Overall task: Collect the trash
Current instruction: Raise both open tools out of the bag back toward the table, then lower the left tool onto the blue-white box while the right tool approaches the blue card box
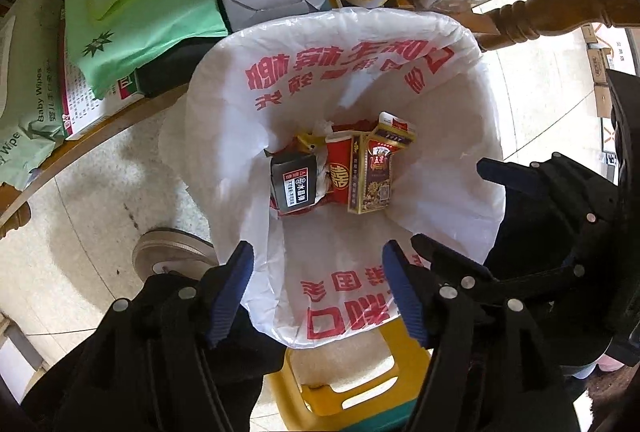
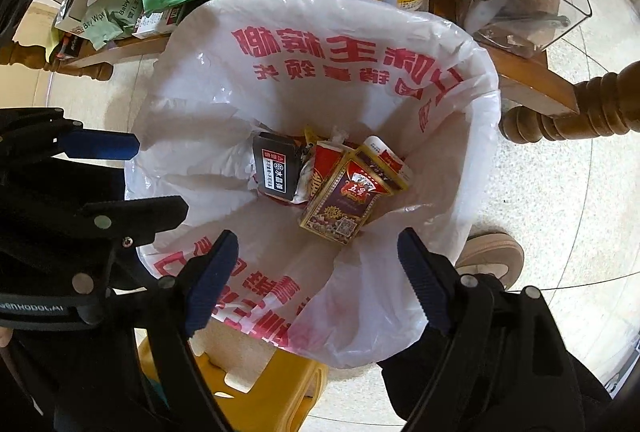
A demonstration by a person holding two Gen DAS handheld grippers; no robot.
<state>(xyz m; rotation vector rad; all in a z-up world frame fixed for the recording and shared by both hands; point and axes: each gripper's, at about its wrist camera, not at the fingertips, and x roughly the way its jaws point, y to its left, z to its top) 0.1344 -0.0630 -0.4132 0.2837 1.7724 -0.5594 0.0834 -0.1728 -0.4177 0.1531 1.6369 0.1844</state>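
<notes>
Already we see 3 small cartons point(image 1: 362, 168) at the bottom of the bin liner point(image 1: 240, 112); left gripper point(image 1: 316, 296) and right gripper point(image 2: 316, 280) hover above it, both open and empty; counter point(image 2: 132, 46) clutter may remain.

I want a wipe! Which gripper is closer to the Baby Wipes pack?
Left. The left gripper hovers over the bag's side nearest the Baby Wipes pack; the right gripper is beyond it, on the far side.

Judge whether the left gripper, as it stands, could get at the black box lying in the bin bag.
Probably yes. The left gripper is open and empty above the bag's wide mouth, and the black box lies uncovered on top of the other packets, so nothing blocks a straight descent.
</notes>
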